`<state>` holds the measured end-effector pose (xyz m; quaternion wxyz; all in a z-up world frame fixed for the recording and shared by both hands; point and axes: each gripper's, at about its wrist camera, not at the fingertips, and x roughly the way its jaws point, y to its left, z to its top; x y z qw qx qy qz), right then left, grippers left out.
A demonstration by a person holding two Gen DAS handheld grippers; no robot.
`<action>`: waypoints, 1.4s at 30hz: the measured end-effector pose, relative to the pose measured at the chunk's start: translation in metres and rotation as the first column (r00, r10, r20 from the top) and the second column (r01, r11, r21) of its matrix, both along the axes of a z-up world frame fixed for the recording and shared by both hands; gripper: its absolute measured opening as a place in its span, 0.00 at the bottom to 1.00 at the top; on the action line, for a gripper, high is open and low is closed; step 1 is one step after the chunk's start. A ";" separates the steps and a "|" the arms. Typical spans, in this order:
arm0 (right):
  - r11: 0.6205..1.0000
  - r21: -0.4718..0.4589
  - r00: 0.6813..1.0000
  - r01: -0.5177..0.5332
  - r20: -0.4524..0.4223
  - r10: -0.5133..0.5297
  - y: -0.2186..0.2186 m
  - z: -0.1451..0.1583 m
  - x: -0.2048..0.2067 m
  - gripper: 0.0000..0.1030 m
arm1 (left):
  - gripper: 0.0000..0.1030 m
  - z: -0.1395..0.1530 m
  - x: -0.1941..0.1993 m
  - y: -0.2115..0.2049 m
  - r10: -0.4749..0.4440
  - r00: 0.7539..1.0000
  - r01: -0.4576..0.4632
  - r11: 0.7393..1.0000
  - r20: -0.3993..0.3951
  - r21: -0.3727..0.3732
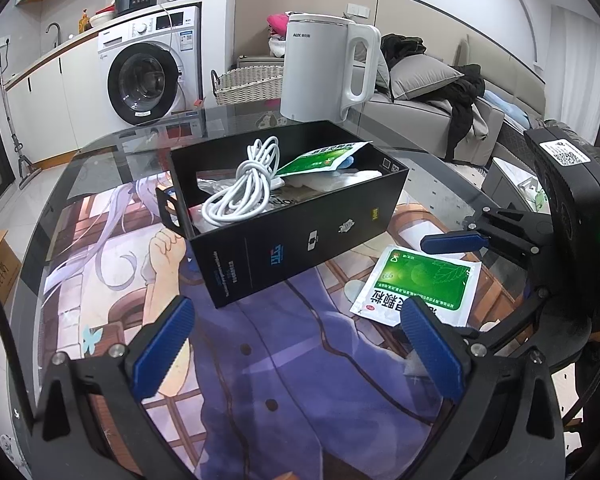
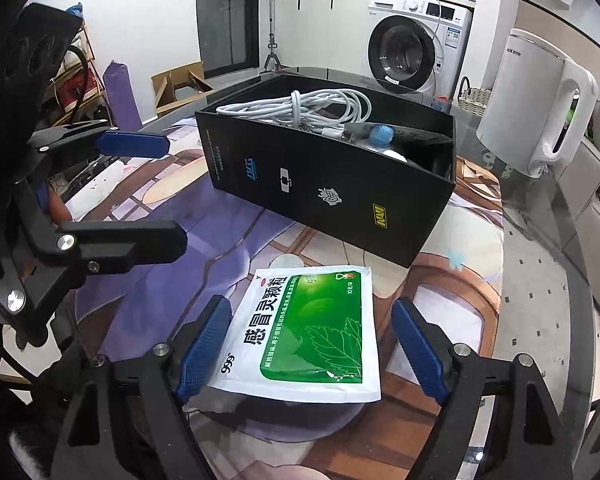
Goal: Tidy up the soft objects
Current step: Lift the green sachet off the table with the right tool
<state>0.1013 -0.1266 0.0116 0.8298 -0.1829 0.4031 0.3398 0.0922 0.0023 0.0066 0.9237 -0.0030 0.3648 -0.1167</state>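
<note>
Green-and-white medicine sachet (image 2: pixel 306 330): lies flat on the glass-topped desk (image 2: pixel 540 280), over the printed anime mat beneath the glass, just in front of the black box. It sits between the jaws of the right gripper (image 2: pixel 312 348), which stand wide apart. The left blue pad (image 2: pixel 204 348) is at or over the sachet's left edge; whether it touches cannot be told. The right pad (image 2: pixel 418 348) stands clear of the sachet's right edge. Nothing is gripped.

Left gripper (image 1: pixel 300 354): jaws wide open, holding nothing, hovering over the mat near the front corner of the box; the sachet (image 1: pixel 418 286) lies to its right, partly behind its right pad (image 1: pixel 432 354).

Black box (image 1: pixel 300 220): open-topped, printed logos on its long side, resting on the desk beyond both grippers. Contents: a coiled white cable (image 1: pixel 244 188) at one end, a second green sachet (image 1: pixel 324 158) propped against the far wall, a small blue rounded item (image 2: pixel 382 135) and clear wrapping, not identifiable.

White electric kettle (image 1: pixel 326 68): stands upright on the desk behind the box, well apart from the loose sachet.

Obstructions: the box's near wall stands directly between the loose sachet and the box interior. In the left wrist view the right gripper (image 1: pixel 456 242) shows at the right edge, one blue finger above the sachet.
</note>
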 end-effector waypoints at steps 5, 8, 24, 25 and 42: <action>1.000 0.016 1.000 -0.026 -0.011 0.026 0.000 0.000 0.000 0.71 | 1.00 0.000 0.000 0.000 0.003 1.000 -0.003 1.000 -0.001 -0.002; 0.999 0.015 0.999 -0.041 -0.009 0.041 0.002 -0.002 -0.002 0.64 | 1.00 0.000 0.000 0.000 0.004 1.000 -0.004 1.000 -0.001 -0.003; 0.998 0.040 0.999 -0.038 -0.032 0.039 -0.001 0.006 -0.003 0.71 | 1.00 0.001 0.000 0.003 0.008 1.000 -0.008 1.000 -0.001 -0.003; 0.998 0.040 0.999 -0.041 -0.027 0.042 -0.001 0.007 -0.004 0.76 | 1.00 0.002 0.000 0.003 0.008 1.000 -0.008 1.000 0.000 -0.004; 0.995 0.006 0.994 -0.103 -0.042 0.104 0.011 -0.005 -0.010 0.63 | 1.00 0.004 0.000 0.008 0.019 1.000 -0.019 1.000 -0.001 -0.010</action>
